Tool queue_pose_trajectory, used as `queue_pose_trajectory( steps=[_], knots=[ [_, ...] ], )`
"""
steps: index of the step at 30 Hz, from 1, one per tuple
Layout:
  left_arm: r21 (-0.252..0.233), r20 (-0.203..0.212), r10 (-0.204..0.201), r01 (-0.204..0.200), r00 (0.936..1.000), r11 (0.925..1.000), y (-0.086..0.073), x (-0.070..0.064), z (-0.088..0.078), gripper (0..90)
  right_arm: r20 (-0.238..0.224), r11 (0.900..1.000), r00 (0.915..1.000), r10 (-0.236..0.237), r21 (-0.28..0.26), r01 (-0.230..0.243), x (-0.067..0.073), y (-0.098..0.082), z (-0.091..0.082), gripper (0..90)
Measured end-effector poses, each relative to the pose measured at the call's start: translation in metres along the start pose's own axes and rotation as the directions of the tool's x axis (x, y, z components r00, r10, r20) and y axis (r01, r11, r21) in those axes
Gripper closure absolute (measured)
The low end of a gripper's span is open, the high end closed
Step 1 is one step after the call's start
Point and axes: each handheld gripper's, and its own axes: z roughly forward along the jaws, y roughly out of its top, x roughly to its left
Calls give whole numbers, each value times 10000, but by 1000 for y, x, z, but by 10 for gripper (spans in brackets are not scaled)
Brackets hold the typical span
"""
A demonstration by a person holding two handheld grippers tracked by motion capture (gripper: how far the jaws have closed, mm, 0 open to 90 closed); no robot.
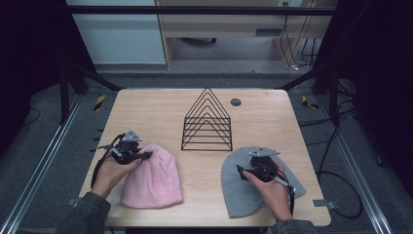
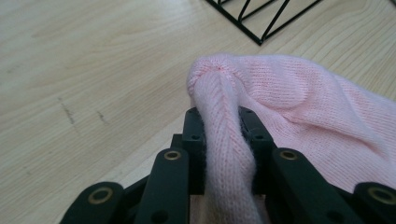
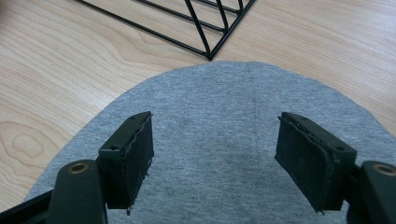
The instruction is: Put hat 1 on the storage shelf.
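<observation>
Wooden table [image 1: 160, 109], no writing readable: left claw [image 1: 145, 156] pinches the pink beanie [image 1: 153, 178], right claw [image 1: 242, 170] gapes over the grey beanie [image 1: 238, 192].

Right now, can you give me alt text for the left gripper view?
The left gripper is shut on a pinched fold of the pink knit hat, lifting it off the wooden table. A corner of the black wire rack sits beyond.

Left gripper [image 1: 141, 157]: held low at the person's left, jaws clamped tight on a pinched fold. Right gripper [image 1: 242, 170]: held low at the right, jaws spread wide, pads [image 3: 133, 156] hanging clear with nothing between them.
</observation>
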Motion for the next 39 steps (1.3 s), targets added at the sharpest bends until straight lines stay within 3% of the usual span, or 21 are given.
queue_pose_trajectory(
  steps=[6, 16, 19, 23, 24, 27, 31, 35, 39],
  knots=[
    [-941, -85, -146, 137, 9999, 9955, 0, 1, -19, 755, -2, 10000, 10000, -38, 28, 38, 2, 0, 1, 265],
    [-1758, -25, -82, 77, 10000, 9844, 4, -6, -34, 760, -12, 9999, 9999, -122, 34, 122, 3, 0, 2, 252],
    [-2197, -84, 126, -141, 9999, 9755, 13, -13, -47, 761, -245, 9998, 9997, 29, -205, -34, 5, 2, -2, 246],
    [-2452, -136, 369, -392, 9992, 9687, 23, -21, -57, 761, -596, 9993, 9981, -140, -352, 119, 6, 9, -5, 245],
    [-2592, -231, 612, -651, 9979, 9636, 31, -26, -64, 762, -909, 9985, 9957, -168, -542, 119, 9, 18, -10, 257],
    [-2795, -372, 948, -1015, 9948, 9548, 45, -34, -74, 762, -1215, 9947, 9906, -624, -892, 517, 21, 29, -17, 269],
    [-2741, -653, 1352, -1480, 9887, 9502, 61, -36, -81, 764, -1595, 9869, 9776, -1372, -1068, 1210, 42, 46, -23, 296],
    [-2908, -724, 1308, -1464, 9888, 9455, 73, -35, -89, 764, -1787, 9797, 9672, -1808, -1194, 1611, 58, 60, -24, 331],
    [-3218, -737, 1297, -1467, 9888, 9354, 86, -37, -102, 763, -1955, 9699, 9545, -2251, -1385, 2004, 74, 75, -20, 380]
  ],
)
